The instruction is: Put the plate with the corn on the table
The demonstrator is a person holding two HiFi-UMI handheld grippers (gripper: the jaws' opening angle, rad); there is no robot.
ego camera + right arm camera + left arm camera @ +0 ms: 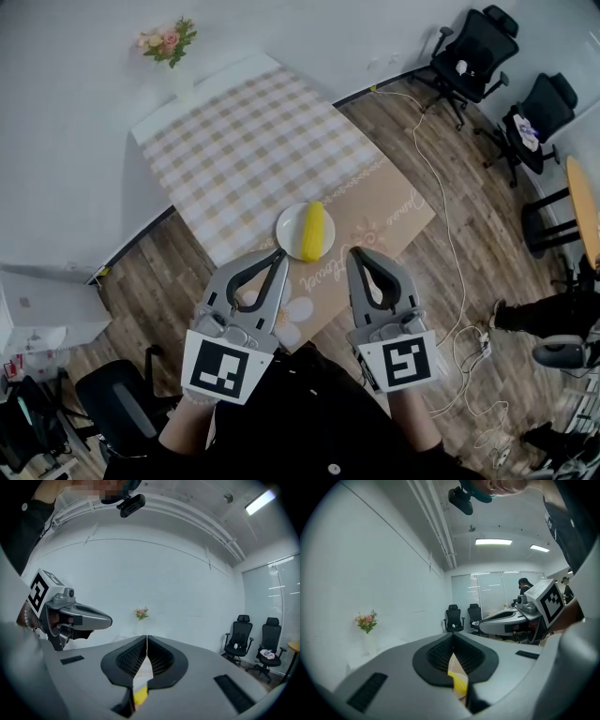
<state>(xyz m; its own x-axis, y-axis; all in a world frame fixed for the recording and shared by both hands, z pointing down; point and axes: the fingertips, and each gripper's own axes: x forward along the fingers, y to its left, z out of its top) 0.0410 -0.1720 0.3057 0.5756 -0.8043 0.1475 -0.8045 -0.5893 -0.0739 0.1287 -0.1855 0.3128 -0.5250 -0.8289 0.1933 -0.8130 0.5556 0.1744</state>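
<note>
A white plate (284,225) with a yellow corn cob (313,231) lies on the table (234,141), where the checked cloth meets a brown mat. My left gripper (281,253) and right gripper (353,251) hover side by side above the table's near edge. Their tips point at the plate from either side, and both are shut with nothing held. In the left gripper view the jaws (453,634) meet, and a bit of corn (458,681) shows beneath them. The right gripper view shows its jaws (146,637) touching, with the corn (139,695) below.
A vase of flowers (169,42) stands at the table's far corner by the wall. Black office chairs (478,52) are at the right, and a white cable (441,206) runs across the wooden floor. A white box (42,309) sits at the left.
</note>
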